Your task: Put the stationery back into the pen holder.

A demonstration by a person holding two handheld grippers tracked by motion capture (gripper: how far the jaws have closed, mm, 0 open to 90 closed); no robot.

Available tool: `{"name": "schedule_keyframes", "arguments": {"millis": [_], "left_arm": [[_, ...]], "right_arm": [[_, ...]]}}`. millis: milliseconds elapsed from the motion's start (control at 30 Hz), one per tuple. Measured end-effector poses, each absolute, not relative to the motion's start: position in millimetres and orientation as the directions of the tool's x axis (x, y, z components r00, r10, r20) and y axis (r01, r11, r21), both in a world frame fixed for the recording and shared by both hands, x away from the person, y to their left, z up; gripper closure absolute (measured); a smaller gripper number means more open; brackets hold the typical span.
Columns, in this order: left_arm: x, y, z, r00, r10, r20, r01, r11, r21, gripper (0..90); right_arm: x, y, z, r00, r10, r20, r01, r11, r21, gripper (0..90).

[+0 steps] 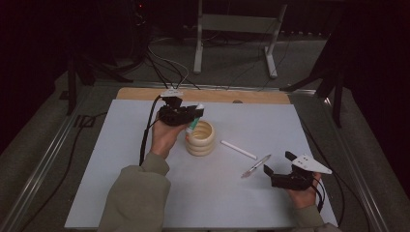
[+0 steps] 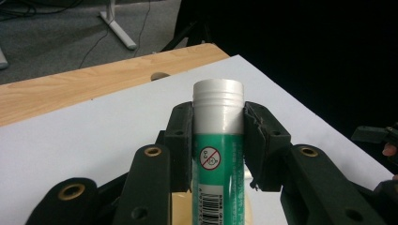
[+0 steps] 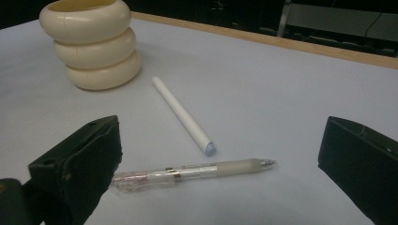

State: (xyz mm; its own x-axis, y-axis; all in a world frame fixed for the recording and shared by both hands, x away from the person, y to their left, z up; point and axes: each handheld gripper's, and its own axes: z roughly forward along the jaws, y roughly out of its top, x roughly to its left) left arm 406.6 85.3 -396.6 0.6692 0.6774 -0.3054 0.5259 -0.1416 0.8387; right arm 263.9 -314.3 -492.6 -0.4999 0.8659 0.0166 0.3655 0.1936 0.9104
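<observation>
My left gripper (image 1: 193, 116) is shut on a green glue stick with a white cap (image 2: 218, 140); both black jaws press its sides just below the cap. In the high view the glue stick (image 1: 193, 125) hangs tilted over the rim of a cream ribbed holder (image 1: 201, 138). My right gripper (image 1: 279, 163) stands open near the table's front right with nothing between its jaws. Just beyond its jaws lie a clear pen (image 3: 195, 172) and a white stick (image 3: 183, 114). The cream holder (image 3: 91, 44) stands at the upper left of the right gripper view.
A white sheet (image 1: 145, 193) covers the wooden table (image 1: 145, 93), whose bare far edge has a small hole (image 2: 159, 75). Cables trail from the left gripper toward the floor. A metal stand's legs (image 1: 232, 43) rise behind the table.
</observation>
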Motion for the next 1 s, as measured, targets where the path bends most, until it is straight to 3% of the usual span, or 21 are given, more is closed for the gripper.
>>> {"name": "schedule_keyframes", "arguments": {"millis": [1000], "left_arm": [[407,74,-414,0.661,0.691,-0.292,0.534,-0.160,0.831,65.4]], "right_arm": [[263,-315,-492,-0.501,0.866,0.019,0.364,0.190,0.912,0.0]]}}
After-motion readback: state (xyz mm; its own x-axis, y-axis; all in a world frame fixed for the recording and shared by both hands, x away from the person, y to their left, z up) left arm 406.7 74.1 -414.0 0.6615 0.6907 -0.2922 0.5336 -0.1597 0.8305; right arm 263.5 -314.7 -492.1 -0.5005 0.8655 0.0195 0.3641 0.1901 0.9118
